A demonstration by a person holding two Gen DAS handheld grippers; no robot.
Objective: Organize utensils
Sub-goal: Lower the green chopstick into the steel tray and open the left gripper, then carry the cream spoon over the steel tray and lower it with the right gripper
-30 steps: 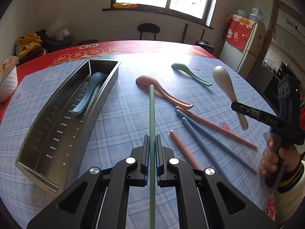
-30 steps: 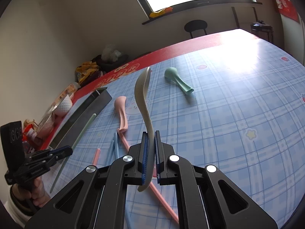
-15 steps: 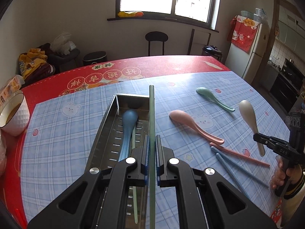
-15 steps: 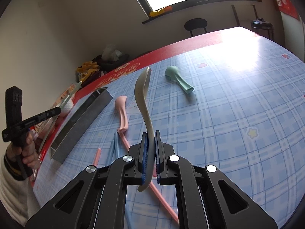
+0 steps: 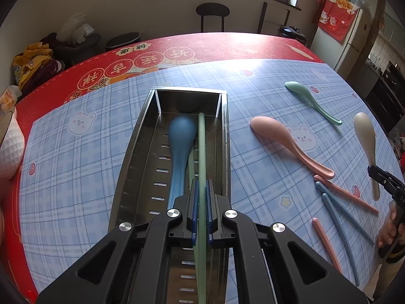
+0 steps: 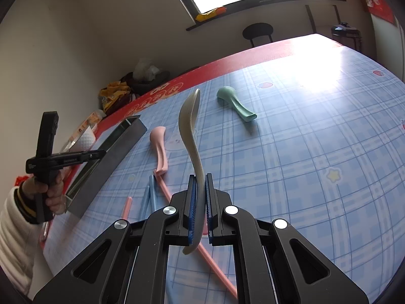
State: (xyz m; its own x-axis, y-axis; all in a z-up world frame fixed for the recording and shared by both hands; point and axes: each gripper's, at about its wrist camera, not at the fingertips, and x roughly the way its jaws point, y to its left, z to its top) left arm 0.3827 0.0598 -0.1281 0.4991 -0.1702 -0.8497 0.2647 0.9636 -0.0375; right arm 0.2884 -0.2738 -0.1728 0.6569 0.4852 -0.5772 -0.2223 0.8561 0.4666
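1. Green chopstick (image 5: 201, 152) is clamped between the closed jaws of the left gripper (image 5: 201, 204), its long axis running straight ahead, lined up with the length of the tray (image 5: 131, 152).
2. It hangs over the tray's right half, just beside the blue spoon (image 5: 181, 147) and another green stick already lying inside; its far tip points at the tray's end wall.
3. Whether the tip touches the floor yet, I cannot tell.
4. Right gripper (image 6: 200, 202) is pinched shut on the cream spoon (image 6: 189, 129), bowl up, held above the cloth, well away from the tray.
5. Left is clearly the nearer hand. My read: lower, then let go, keeping the stick parallel to the walls.
6. Pink spoon (image 5: 286, 144), teal spoon (image 5: 311, 101) and loose chopsticks (image 5: 341, 217) wait on the cloth.
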